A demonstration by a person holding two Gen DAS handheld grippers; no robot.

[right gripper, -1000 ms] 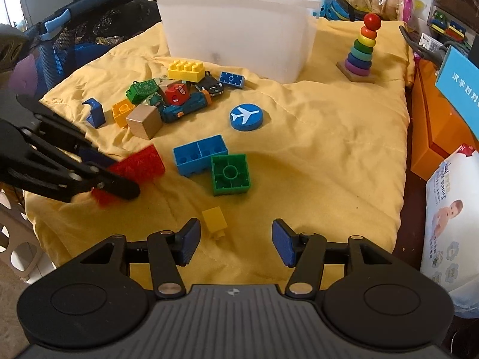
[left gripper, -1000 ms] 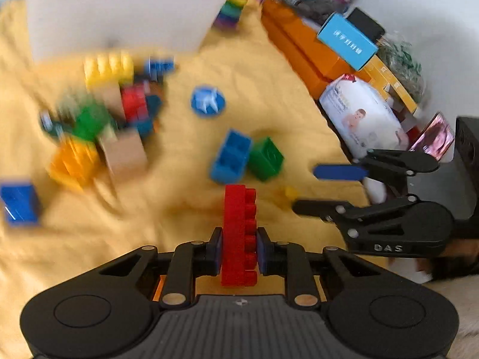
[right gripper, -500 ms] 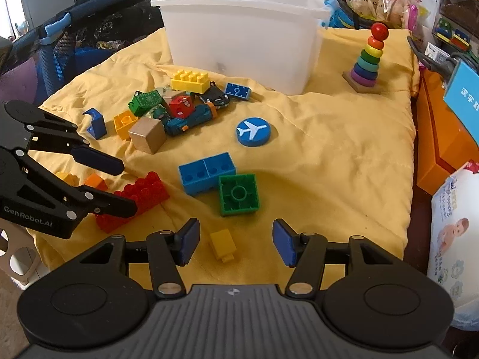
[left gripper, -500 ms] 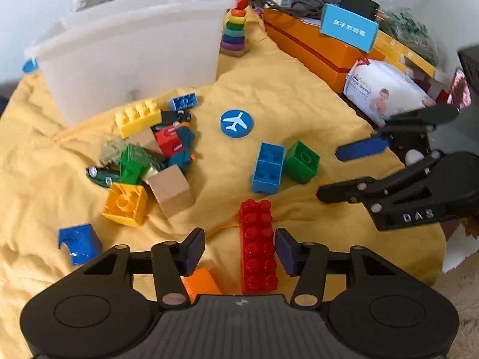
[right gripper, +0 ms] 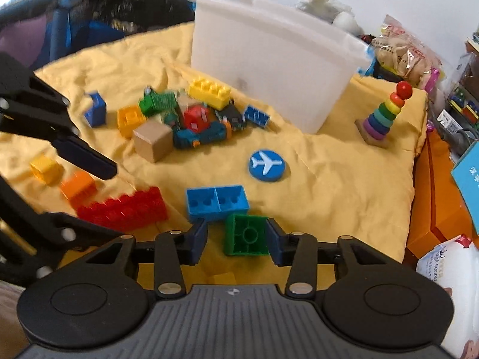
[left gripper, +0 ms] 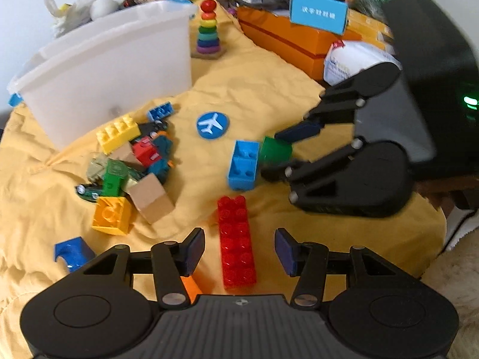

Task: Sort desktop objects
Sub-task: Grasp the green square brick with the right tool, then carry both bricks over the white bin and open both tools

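Reading "汉字对对碰" [left gripper: 318, 13] on blue box [left gripper: 318, 12]

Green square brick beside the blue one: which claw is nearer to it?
Right. The right claw straddles the green square brick, its jaws closing around it. The left claw sits open over the long red brick, further off.

Past the yellow cloth [left gripper: 269, 68] I see an orange box [left gripper: 287, 45] lying along the right edge, with a blue card [left gripper: 318, 13] propped on top of it. A white wipes pack [left gripper: 356, 59] sits just beside the box. Behind the far edge there is a snack bag [right gripper: 404, 56] and some white crumpled plastic [left gripper: 69, 15]. On my left a dark playpen [right gripper: 98, 15] borders the cloth, its contents too blurred to tell.
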